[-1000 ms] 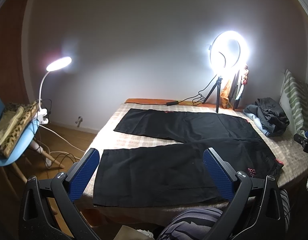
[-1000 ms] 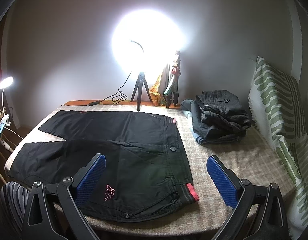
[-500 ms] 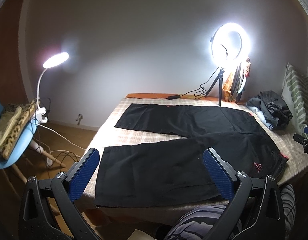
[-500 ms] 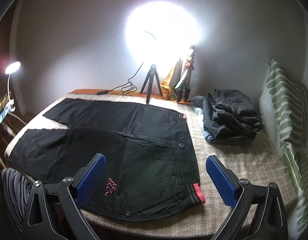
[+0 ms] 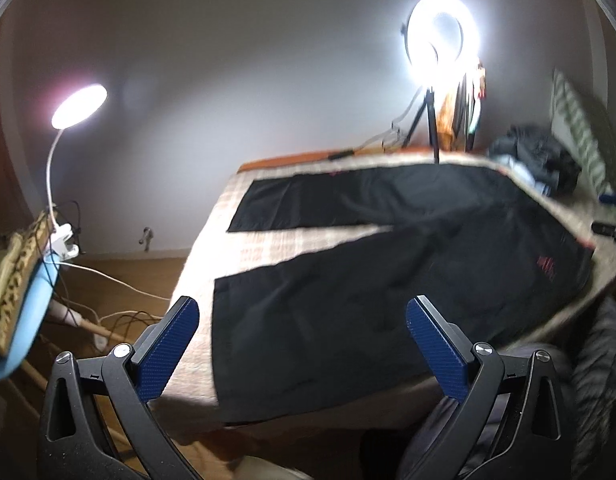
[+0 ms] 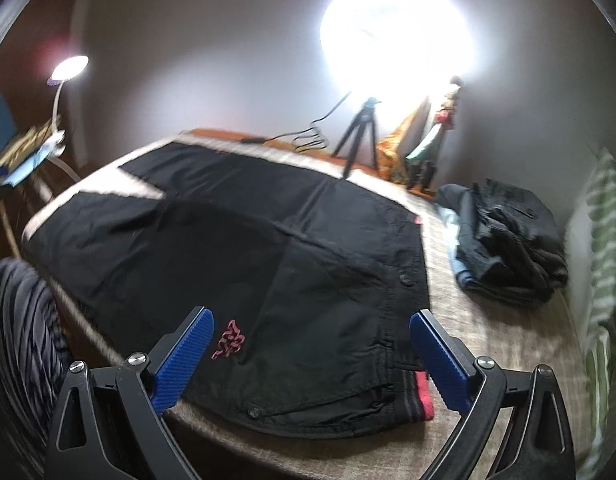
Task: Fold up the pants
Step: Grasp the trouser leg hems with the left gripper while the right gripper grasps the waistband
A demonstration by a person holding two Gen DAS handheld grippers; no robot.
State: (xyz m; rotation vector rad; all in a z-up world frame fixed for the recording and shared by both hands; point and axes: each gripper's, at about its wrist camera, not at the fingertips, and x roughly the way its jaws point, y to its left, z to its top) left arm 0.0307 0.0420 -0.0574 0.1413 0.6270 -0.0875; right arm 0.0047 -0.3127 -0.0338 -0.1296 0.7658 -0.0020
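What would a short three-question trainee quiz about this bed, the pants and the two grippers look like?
1. True or false: the black pants are already folded in half.
2. Are the left gripper and right gripper open or shut?
3. What lies beside the waistband, near the striped pillow? A) a pile of dark clothes B) a book C) a shoe

Key: 1 false, they lie spread flat with legs apart; 2 open, both holding nothing; 3 A.

Home bedroom: bed (image 5: 211, 240), ring light (image 5: 442, 36), clothes pile (image 6: 508, 240), striped pillow (image 6: 604, 240).
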